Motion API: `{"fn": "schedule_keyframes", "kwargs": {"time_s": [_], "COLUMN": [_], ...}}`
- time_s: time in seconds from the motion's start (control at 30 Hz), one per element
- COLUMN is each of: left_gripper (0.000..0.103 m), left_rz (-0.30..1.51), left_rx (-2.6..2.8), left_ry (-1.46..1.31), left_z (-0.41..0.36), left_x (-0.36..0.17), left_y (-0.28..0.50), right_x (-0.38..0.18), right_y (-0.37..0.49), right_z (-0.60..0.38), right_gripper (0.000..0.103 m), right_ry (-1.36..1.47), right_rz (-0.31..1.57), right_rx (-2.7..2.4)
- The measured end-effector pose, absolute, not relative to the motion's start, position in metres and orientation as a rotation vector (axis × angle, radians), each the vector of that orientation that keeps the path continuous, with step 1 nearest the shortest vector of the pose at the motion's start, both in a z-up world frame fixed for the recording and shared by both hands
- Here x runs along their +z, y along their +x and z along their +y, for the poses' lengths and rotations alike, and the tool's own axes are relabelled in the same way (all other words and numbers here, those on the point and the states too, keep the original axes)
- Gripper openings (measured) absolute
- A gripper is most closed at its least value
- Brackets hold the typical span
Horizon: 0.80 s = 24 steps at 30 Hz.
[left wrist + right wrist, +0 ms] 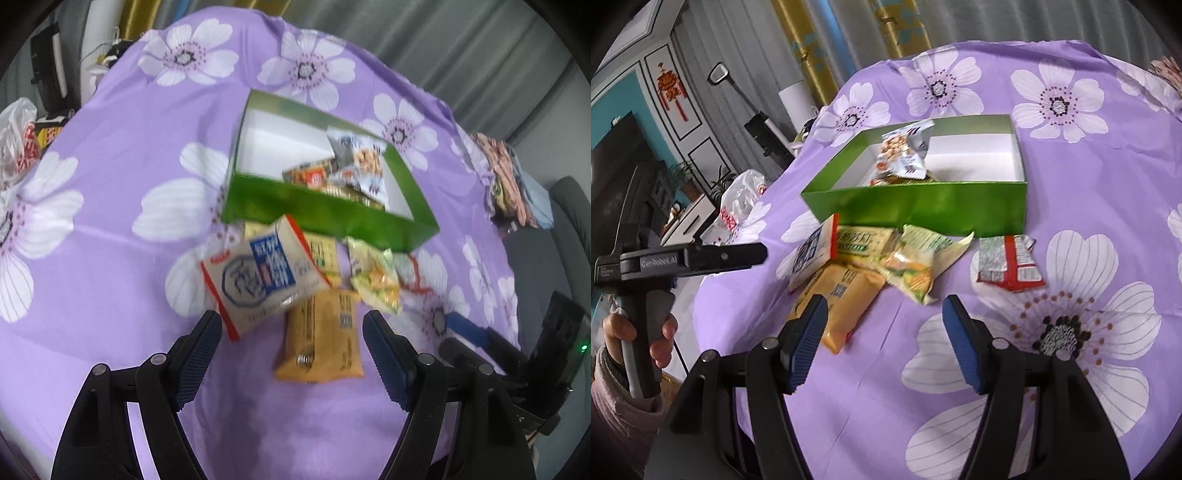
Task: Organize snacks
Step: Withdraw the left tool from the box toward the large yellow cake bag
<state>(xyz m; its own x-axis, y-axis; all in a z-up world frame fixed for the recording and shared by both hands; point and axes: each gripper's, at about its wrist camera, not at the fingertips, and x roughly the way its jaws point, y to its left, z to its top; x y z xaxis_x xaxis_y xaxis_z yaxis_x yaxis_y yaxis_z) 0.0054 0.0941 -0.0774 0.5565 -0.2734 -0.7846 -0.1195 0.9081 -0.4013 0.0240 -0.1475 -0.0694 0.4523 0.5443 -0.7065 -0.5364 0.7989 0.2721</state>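
The shallow green cardboard box with a white inside (pixel 916 206) sits on the purple flowered cloth (pixel 1071 184) with a few snack packets (pixel 905 155) piled at one end. Loose in front of it: a white-and-blue packet (pixel 258 277), an orange wrapper (pixel 321 339), a yellow-green bag (pixel 916 266) and a red-and-white pack (pixel 1010 264). Left gripper (pixel 291 358) and right gripper (pixel 884 343) both hang half open, holding nothing.

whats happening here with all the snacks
A person holds a claw in each hand over a purple flowered cloth. A few snack packets already lie in the green box; five more sit in front of it. The left claw and the right claw are both open and empty, near the orange packet.
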Motion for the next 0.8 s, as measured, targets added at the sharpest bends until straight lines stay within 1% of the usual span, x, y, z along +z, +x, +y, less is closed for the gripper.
{"fn": "schedule_keyframes", "kwargs": {"time_s": [0.27, 0.8], "left_gripper": [0.079, 0.079], "left_rz": [1.039, 1.049], "left_rx": [-0.129, -0.190], "left_ry": [-0.435, -0.462], "left_z": [0.077, 0.069], "left_x": [-0.094, -0.110], "left_y": [-0.001, 0.010], "right_x": [-0.079, -0.110], "right_y": [0.008, 0.011], "right_z": [-0.129, -0.097], "right_gripper": [0.065, 0.065], "right_ry": [-0.057, -0.121], "right_rz": [0.890, 0.941], "right_rx": [0.717, 0.776]}}
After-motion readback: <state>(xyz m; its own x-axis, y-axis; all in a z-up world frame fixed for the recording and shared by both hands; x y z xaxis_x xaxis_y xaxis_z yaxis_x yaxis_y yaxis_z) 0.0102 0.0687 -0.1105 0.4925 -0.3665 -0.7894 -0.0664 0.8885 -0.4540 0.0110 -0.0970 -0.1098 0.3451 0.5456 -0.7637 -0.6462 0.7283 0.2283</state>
